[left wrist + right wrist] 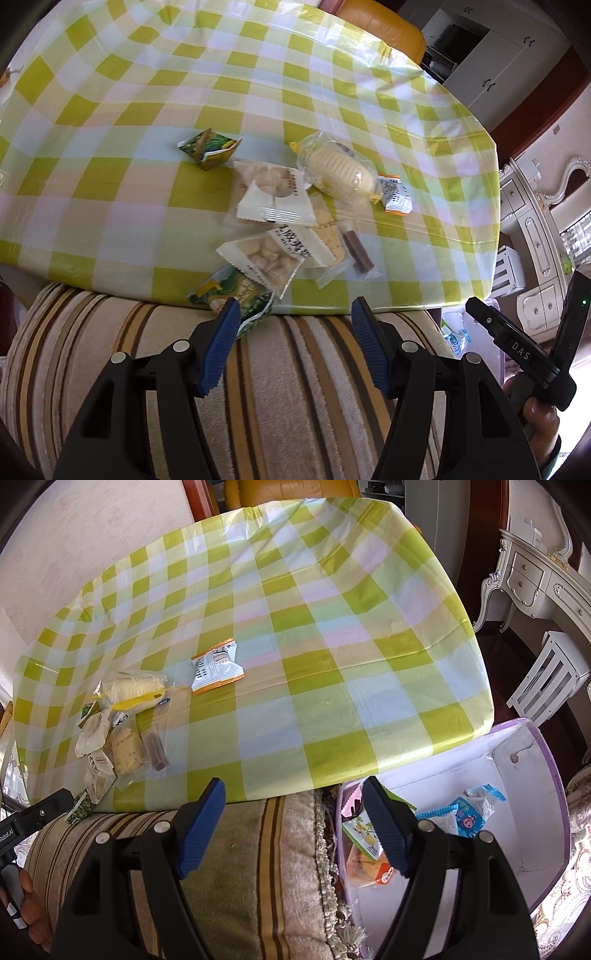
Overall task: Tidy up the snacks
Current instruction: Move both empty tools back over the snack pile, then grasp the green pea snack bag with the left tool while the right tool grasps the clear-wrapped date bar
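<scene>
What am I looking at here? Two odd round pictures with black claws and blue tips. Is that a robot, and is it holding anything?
No robot: a person holds a hand tool in each hand, each with two black fingers tipped in blue and a wide-angle camera looking along them. One picture comes from the left gripper, the other from the right gripper. Both stand open and hold nothing. Ahead is a table with a green checked tablecloth over a striped cushion. On it lie wrapped snacks: a green packet, a pale ridged cake, an orange-edged packet and others in a loose pile. Beside the table, the right view shows a white box already holding some snacks.
</scene>
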`<state>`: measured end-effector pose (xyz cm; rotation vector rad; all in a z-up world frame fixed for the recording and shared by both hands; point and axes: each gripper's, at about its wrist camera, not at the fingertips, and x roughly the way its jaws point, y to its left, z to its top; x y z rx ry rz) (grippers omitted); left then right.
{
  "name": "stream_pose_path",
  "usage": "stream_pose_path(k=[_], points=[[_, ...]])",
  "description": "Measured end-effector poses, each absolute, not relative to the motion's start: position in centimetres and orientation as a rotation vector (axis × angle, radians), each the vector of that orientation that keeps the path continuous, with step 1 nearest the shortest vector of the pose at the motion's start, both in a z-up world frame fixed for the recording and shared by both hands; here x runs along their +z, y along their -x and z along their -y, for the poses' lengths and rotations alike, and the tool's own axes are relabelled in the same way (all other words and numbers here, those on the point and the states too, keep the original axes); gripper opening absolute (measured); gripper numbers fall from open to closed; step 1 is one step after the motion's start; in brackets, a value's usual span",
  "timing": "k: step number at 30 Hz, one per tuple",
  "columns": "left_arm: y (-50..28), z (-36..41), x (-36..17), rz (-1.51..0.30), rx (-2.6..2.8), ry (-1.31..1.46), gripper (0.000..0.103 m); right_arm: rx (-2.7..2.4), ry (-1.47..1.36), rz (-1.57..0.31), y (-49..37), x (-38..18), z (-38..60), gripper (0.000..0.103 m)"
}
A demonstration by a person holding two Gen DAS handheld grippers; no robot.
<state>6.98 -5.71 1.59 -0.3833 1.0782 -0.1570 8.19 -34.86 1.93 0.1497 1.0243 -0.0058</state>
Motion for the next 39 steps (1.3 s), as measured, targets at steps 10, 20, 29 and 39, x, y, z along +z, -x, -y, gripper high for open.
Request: stream_pose_path(k=[10,20,29,39], points=[[-7.6,3.5,-0.4,-1.155,-0.102,0.412,0.067,0.095,-0.114,-1.062,-9.3,1.4,31.9,0.076],[-9.6,3.7,-1.9,-1.214,-0.131,0.426,0.067,0.165,-0.056,-1.094,-11.0,0.5,28.5,0.076],[-10.3,3.6,-2.7,-1.235,-0.09,0.4,0.051,0.217,-0.016,-1.115,-12.8,-0.6,25.8,0.076],[-10.6,2.7,-2.1,-1.195,-0.072,0.407,0.039,0.261,-0.002,-1.129,-14.5,-1.7,23.9,0.071]])
